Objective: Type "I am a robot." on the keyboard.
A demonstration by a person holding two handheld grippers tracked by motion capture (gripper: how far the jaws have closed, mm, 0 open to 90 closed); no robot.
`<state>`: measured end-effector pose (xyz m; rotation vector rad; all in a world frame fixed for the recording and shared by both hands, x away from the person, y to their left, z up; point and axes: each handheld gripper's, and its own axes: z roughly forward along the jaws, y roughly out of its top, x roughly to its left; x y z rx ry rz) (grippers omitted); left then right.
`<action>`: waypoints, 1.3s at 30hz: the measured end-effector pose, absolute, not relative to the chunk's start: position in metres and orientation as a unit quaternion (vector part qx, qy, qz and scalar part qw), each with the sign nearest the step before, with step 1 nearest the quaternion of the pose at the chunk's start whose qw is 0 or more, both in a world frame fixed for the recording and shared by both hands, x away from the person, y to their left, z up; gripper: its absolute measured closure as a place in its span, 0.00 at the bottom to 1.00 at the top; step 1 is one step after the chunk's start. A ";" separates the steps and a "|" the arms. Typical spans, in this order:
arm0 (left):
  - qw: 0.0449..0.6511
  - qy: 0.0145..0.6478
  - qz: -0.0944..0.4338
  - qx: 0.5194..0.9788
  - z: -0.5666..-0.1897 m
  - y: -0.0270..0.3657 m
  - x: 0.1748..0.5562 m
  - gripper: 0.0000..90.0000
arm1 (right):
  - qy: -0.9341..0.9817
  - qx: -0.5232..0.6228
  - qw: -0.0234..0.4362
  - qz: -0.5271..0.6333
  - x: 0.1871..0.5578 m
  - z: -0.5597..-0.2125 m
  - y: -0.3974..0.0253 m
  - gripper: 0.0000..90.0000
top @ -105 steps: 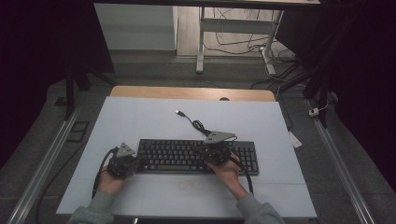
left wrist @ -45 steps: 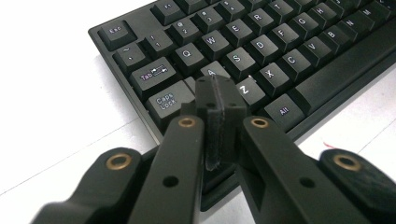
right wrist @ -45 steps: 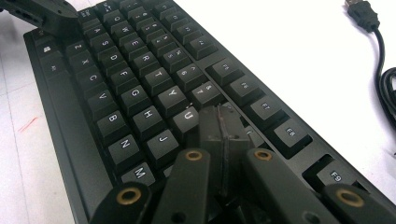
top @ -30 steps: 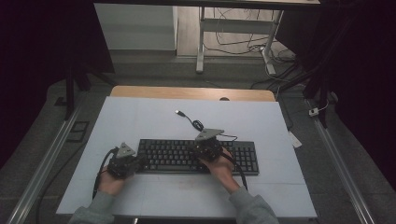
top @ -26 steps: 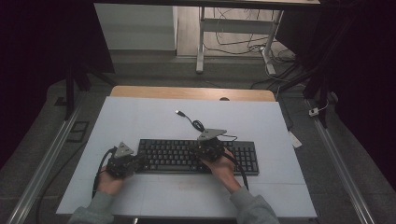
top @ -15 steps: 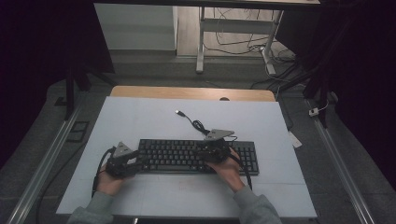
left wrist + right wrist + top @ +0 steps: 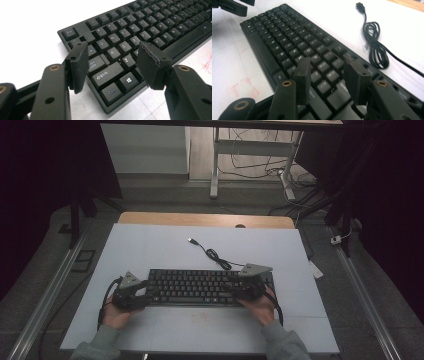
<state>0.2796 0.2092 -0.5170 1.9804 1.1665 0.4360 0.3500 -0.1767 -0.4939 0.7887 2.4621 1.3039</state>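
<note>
- Object. A black keyboard (image 7: 207,287) lies flat on the white desk (image 7: 150,245), near its front edge and roughly centred; its cable (image 7: 216,256) runs in loose coils from the rear edge, ending in an unplugged USB plug (image 7: 191,240).
- Progress. Both tools are positioned at the two ends of the keyboard, yet neither has closed on it. The keyboard rests fully on the desk, with no visible lift or tilt. Judged from this, the approach is complete; the grasp, and any lifting or shifting, remain to be done.
- Left tool (image 7: 112,62). Jaws stand apart, straddling the front left corner of the keyboard over the Shift, Ctrl and Z keys. Whether the pads touch the keys cannot be told. In the high view the left tool (image 7: 152,292) sits at the keyboard's left end, the hand behind it low over the desk.
- Right tool (image 7: 325,75). Jaws stand apart above the keys at the right end, pointing along the keyboard's length; nothing is clamped between them. In the high view the right tool (image 7: 240,290) lies over the right end, with the hand (image 7: 260,307) behind it, wrist angled inward.
- Symmetry. The forearms enter from the desk's near edge, converging on opposite ends.
</note>
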 end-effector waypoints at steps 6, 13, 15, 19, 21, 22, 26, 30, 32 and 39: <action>0.391 0.454 0.170 0.782 -0.516 0.208 0.280 0.47 | 0.841 0.277 0.124 0.447 0.346 -0.496 -0.189 0.64; 0.395 0.448 0.169 0.784 -0.512 0.207 0.279 0.47 | 0.842 0.278 0.126 0.444 0.346 -0.496 -0.189 0.64; 0.397 0.445 0.168 0.785 -0.509 0.206 0.277 0.47 | 0.842 0.277 0.123 0.446 0.346 -0.497 -0.188 0.64; 0.402 0.435 0.162 0.789 -0.502 0.201 0.278 0.48 | 0.843 0.278 0.125 0.443 0.346 -0.497 -0.189 0.63; 0.400 0.426 0.156 0.796 -0.499 0.196 0.280 0.48 | 0.842 0.279 0.123 0.445 0.346 -0.498 -0.190 0.63; 0.400 0.423 0.154 0.798 -0.498 0.193 0.281 0.48 | 0.841 0.280 0.123 0.446 0.347 -0.498 -0.190 0.63; 0.394 0.412 0.146 0.808 -0.493 0.183 0.287 0.49 | 0.842 0.279 0.123 0.444 0.346 -0.498 -0.190 0.63; 0.388 0.404 0.137 0.817 -0.489 0.175 0.293 0.51 | 0.840 0.282 0.123 0.446 0.346 -0.498 -0.191 0.63; 0.394 0.403 0.128 0.816 -0.489 0.172 0.295 0.52 | 0.842 0.283 0.125 0.442 0.346 -0.498 -0.191 0.63; 0.388 0.374 0.110 0.835 -0.496 0.158 0.296 0.63 | 0.843 0.280 0.121 0.443 0.346 -0.499 -0.190 0.63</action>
